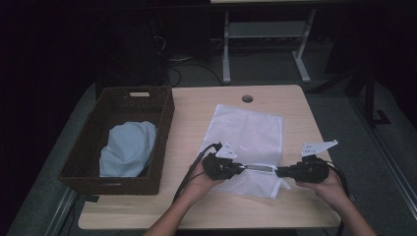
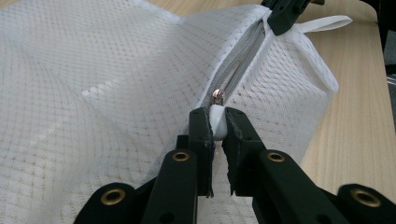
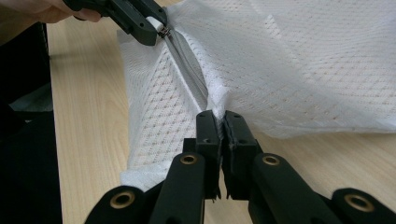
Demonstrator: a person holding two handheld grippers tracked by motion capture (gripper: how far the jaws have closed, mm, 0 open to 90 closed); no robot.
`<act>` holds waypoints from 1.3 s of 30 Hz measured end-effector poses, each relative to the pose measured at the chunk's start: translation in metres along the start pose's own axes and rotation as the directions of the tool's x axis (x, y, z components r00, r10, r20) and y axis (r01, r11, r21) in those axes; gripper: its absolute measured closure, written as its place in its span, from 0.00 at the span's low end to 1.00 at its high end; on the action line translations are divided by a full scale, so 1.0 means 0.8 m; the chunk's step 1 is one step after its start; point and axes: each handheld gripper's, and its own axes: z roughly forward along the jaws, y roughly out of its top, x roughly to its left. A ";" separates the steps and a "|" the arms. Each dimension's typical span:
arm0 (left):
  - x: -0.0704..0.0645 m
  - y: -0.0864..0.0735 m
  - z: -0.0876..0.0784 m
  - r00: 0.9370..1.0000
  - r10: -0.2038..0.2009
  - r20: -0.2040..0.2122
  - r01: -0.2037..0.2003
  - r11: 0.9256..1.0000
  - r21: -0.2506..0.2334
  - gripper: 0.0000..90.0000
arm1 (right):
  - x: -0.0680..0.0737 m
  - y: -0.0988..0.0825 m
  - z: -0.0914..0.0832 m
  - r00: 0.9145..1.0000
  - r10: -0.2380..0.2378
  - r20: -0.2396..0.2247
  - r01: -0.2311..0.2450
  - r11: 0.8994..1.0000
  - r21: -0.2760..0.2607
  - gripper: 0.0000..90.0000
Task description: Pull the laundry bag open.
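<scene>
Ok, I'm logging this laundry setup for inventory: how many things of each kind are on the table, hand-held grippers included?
White mesh laundry bag: 1
Brown wicker basket: 1
Light blue cloth, in the basket: 1
Hand-held grippers: 2, left hand-held gripper, right hand-held gripper
Total: 5

The bag [image 1: 248, 142] lying toward the table's near edge is white woven mesh cloth, thin and half see-through, matt, with a fine grid texture. Its zipper [image 2: 238, 70] has a smooth grey tape and a small shiny metal slider [image 2: 217, 96]. The table [image 1: 196, 113] is pale wood-grain laminate, smooth with a soft sheen. The basket [image 1: 164, 128] by the left edge is dark brown woven wicker, rough, holding soft light-blue cloth [image 1: 128, 147]. The left gripper [image 2: 217, 122] and right gripper [image 3: 220, 117] are matt black plastic with brass-coloured rivets.
</scene>
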 end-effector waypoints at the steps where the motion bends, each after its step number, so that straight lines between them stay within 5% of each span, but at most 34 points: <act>1: 0.000 0.000 0.000 1.000 0.001 0.000 -0.001 1.000 0.001 0.91 | 0.000 0.000 0.000 1.000 -0.002 -0.001 0.002 1.000 0.001 0.95; 39: 0.013 -0.041 -0.042 0.997 -0.062 -0.050 0.063 0.998 0.027 0.91 | -0.008 -0.001 0.001 1.000 0.003 0.024 -0.003 1.000 0.021 0.95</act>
